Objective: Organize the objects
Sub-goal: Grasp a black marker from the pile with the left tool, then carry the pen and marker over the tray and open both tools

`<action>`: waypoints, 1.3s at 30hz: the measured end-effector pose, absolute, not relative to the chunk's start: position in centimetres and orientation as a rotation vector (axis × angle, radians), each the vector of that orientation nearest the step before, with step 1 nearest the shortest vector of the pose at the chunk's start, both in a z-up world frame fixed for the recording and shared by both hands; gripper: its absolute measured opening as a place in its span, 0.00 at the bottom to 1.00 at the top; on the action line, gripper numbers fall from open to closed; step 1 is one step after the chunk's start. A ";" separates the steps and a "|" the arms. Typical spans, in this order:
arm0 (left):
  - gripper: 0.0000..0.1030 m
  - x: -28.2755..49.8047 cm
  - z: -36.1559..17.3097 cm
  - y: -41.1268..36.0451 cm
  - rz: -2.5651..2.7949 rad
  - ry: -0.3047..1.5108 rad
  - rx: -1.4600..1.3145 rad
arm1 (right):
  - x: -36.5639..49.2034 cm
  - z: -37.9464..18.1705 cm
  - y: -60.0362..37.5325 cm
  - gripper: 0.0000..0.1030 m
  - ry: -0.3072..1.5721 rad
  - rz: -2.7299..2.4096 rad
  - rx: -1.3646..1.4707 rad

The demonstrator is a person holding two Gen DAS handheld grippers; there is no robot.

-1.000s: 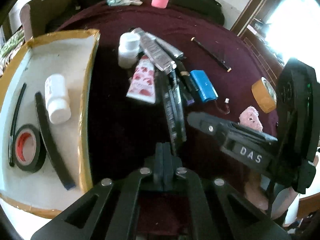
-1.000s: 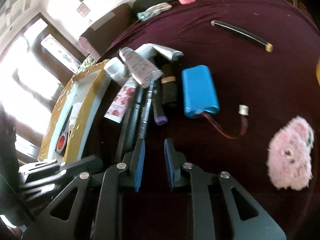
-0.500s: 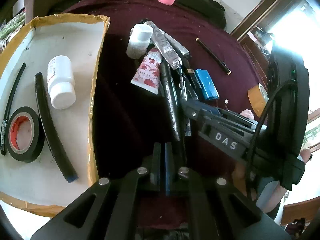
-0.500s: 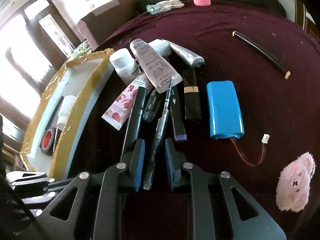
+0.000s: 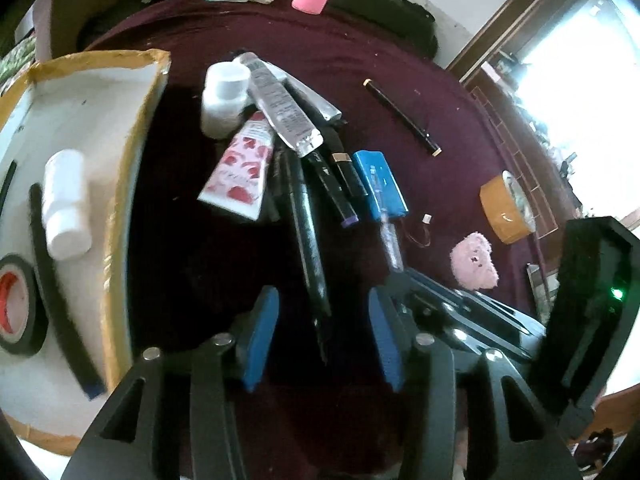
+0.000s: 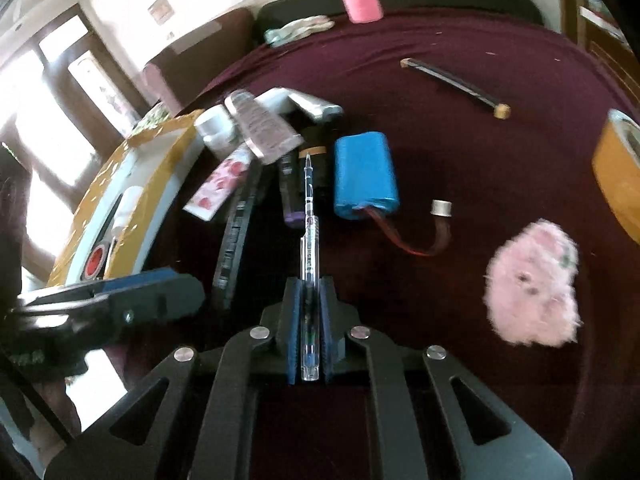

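At left, the tray (image 5: 120, 208) holds a white bottle (image 5: 66, 204) and tape roll (image 5: 16, 304). The left hand-held gripper (image 5: 320, 336) is opening, angled down over a black pen (image 5: 308, 232); the right hand-held gripper (image 6: 308, 320) pinches a clear pen (image 6: 309, 240).

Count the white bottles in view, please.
2. One bottle lies in the tray, beside the black strip. The other bottle stands on the cloth, at the top of the tube pile. Others may be hidden.

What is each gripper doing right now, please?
Left gripper: opening, astride a black pen, no grip.
Right gripper: shut on the clear pen.
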State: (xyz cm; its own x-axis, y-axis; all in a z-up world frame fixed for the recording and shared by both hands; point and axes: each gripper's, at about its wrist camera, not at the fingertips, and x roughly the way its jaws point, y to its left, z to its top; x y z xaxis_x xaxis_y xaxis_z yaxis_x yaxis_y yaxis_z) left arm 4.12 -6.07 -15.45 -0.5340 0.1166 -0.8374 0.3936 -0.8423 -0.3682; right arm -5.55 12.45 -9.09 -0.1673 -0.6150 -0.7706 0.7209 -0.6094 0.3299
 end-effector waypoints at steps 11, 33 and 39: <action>0.16 1.2 -16.8 -5.9 -2.399 0.606 1.367 | -6.0 -9.5 12.8 0.07 0.127 -1.930 1.140; 0.13 10.7 -11.4 -9.0 -2.477 0.916 1.129 | -3.7 -7.5 12.5 0.07 0.026 -1.857 1.086; 0.13 14.6 -10.1 -13.4 -2.413 0.959 1.001 | 0.7 -5.0 7.2 0.07 0.088 -1.686 1.018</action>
